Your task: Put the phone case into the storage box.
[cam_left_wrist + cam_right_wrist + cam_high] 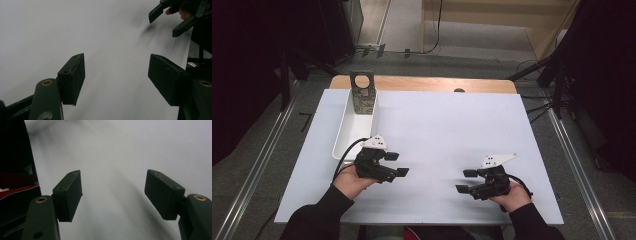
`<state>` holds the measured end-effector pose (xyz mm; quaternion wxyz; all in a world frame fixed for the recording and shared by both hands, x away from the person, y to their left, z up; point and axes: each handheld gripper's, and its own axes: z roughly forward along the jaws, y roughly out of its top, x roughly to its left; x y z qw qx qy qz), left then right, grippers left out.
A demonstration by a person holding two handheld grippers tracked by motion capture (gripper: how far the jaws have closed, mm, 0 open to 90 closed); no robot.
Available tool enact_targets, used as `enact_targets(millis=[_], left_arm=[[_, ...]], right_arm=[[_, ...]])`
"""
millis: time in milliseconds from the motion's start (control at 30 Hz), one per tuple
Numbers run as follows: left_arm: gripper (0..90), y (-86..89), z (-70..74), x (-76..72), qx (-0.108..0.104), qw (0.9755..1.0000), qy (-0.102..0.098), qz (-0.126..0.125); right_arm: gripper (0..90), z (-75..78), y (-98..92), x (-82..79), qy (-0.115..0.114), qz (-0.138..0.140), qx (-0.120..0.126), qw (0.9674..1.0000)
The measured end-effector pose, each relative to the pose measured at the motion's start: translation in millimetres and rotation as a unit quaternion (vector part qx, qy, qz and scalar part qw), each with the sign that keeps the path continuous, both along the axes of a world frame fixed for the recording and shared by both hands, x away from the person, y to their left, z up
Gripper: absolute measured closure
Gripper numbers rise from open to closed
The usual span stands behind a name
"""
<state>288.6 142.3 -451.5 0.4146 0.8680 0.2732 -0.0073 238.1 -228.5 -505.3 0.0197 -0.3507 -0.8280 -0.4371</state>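
Item: patterned card (361,95), upright at far end of white tray (343,131), table's left. L gripper (397,164) & R gripper (467,181): jaws apart, empty, over white sheet (452,125). Advice: L reaches, nips card's top edge, lifts straight.

We are looking down on a table (482,85) with a sheet (442,135) lying over most of its top, leaving a strip of the table showing along the far edge. A tray (346,131) is sitting on the sheet's far left part, running from the far edge toward us. A flat board (362,93) is leaning upright in the tray's far end. The left gripper (398,164) is hovering just before the tray's near end, pointing right. The right gripper (465,181) is sitting well apart to the right, pointing left. Between them the sheet is lying bare.
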Motion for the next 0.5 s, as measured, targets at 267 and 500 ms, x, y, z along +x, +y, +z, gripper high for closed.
enact_targets(millis=[267, 500], left_arm=[[29.6, 4.8, -11.7, -6.8, 0.006, 1.0, -0.007, -0.004], [29.6, 9.6, -19.7, -9.2, 0.009, 0.9999, -0.007, -0.005]], right_arm=[[29.0, 0.1, 0.5, -0.4, -0.001, 0.001, 0.0, 1.0], [29.0, 0.1, 0.6, -0.4, -0.001, 0.001, 0.0, 1.0]])
